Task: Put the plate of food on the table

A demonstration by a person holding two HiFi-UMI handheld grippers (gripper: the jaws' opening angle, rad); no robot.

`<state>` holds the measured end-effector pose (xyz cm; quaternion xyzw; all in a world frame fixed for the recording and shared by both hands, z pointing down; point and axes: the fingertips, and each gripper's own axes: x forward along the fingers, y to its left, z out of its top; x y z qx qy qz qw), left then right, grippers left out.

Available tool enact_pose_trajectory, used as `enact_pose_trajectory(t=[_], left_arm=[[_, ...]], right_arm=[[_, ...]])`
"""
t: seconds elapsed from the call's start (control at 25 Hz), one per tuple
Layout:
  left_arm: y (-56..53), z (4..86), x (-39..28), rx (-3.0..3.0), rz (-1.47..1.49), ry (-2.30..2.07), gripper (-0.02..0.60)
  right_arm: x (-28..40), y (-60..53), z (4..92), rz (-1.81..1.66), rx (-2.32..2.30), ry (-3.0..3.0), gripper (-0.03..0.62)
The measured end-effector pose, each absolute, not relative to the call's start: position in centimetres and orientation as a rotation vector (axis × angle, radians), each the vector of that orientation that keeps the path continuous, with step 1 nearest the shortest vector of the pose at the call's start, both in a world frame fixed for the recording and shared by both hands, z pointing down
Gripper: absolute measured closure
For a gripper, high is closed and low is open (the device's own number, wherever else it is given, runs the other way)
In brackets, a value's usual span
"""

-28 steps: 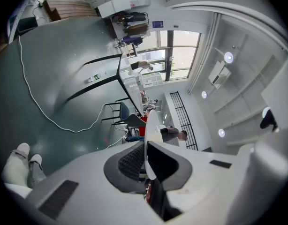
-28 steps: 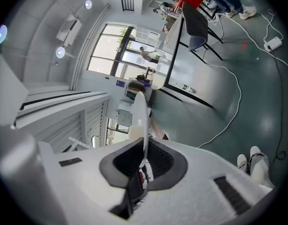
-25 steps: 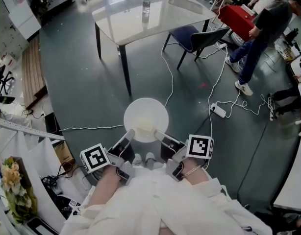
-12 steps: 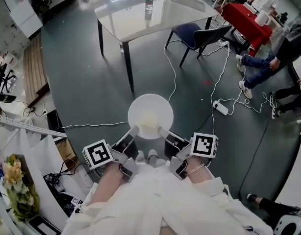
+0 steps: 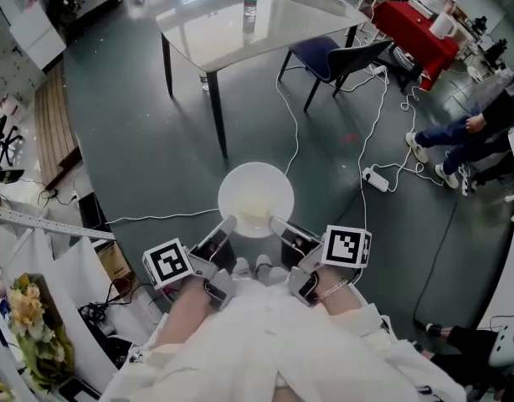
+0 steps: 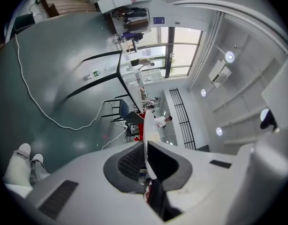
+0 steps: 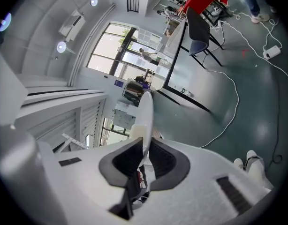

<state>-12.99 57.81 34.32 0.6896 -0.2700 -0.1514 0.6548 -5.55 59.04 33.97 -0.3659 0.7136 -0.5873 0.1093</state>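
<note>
- The white plate (image 5: pixel 255 198) is up in the air over the grey floor (image 5: pixel 140 141), held out flat in front of the person.
- The left tongs (image 5: pixel 227 224) are pinching the near left edge of the plate. In the left gripper view the thin rim sits tight between the two dark pads.
- The right tongs (image 5: pixel 276 223) are pinching the near right edge in the same way, with the rim squeezed between the pads.
- A pale yellow lump of food (image 5: pixel 254 218) lies on the near part of the plate, between the two tongs (it is too blurry to tell what food it is).
- The worktop (image 5: pixel 232 32) is well apart from the plate, farther across the floor. It is pale and shiny with dark legs.
- A bottle (image 5: pixel 249 11) stands upright on the worktop.
- A dark chair (image 5: pixel 341 61) stands just beside the worktop, on its right side.
- A white cable (image 5: pixel 290 132) snakes over the floor under the plate.
- The person's white shoes (image 5: pixel 253 266) show just below the plate, between the two tongs.
</note>
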Motion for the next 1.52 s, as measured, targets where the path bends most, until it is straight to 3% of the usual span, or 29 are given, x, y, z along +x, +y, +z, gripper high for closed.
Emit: enact_pose_trajectory(t=[0.64,1.52], left_arm=[[52.8,35.8,-13.3,1.577,-0.287,-0.597,0.555],[27.4,35.1,-4.3,1.621,-0.361,-0.634,0.555]], right_arm=[[-5.3,54.3,36.3,-1.76,-1.151,1.946,0.582],[4.1,28.1,35.1,-1.689,-1.087,2.125,0.582]])
